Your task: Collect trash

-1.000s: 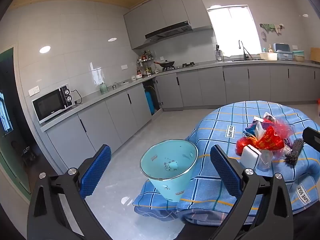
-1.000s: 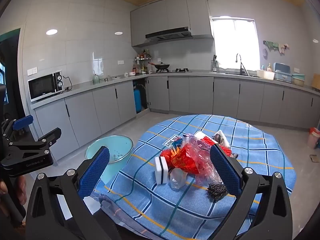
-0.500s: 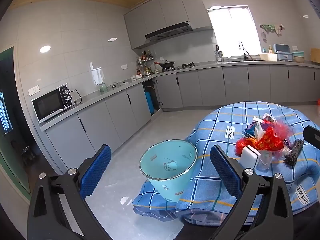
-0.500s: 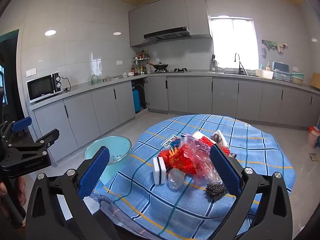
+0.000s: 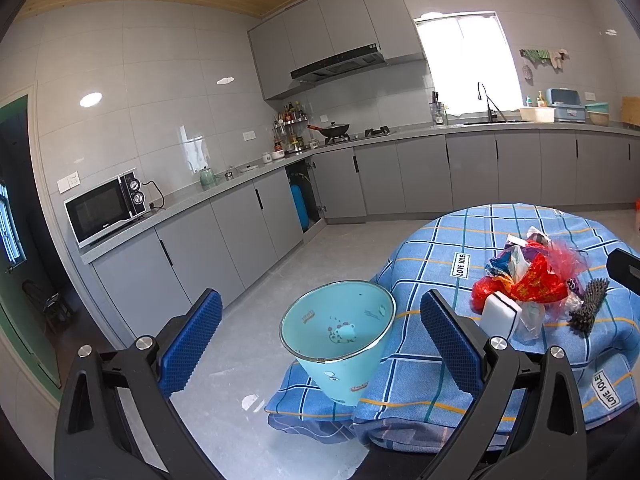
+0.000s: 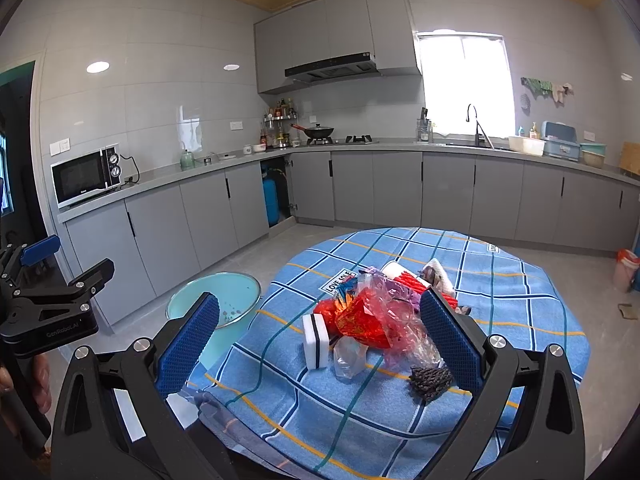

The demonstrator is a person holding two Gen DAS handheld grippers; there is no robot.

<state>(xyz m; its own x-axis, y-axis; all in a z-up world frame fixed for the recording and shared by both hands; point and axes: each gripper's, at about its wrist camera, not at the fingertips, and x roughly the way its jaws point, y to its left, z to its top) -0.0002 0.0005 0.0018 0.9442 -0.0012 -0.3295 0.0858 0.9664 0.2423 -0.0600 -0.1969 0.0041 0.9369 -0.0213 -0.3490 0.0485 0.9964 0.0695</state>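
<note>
A heap of trash [image 6: 372, 312] lies on the round table's blue checked cloth [image 6: 520, 304]: red and clear wrappers, a white sponge [image 6: 316, 340], a clear plastic scrap [image 6: 349, 358] and a dark bristly piece [image 6: 430, 380]. The same trash heap [image 5: 528, 280] shows at the right of the left wrist view. A light blue bin [image 5: 340, 336] stands on the floor against the table's left side. My left gripper [image 5: 320, 340] hovers open in front of the bin. My right gripper [image 6: 320, 332] is open above the table's near edge, with nothing between its fingers.
Grey kitchen cabinets [image 6: 200, 216] and counter run along the left and back walls, with a microwave [image 6: 84, 176], stove and sink. Bare grey floor [image 5: 248, 344] lies between the cabinets and the table. An orange-topped bin [image 6: 625, 268] stands at the far right.
Both views have shifted only slightly; the right gripper has drawn back a little from the trash. Nothing was grasped or released.
</note>
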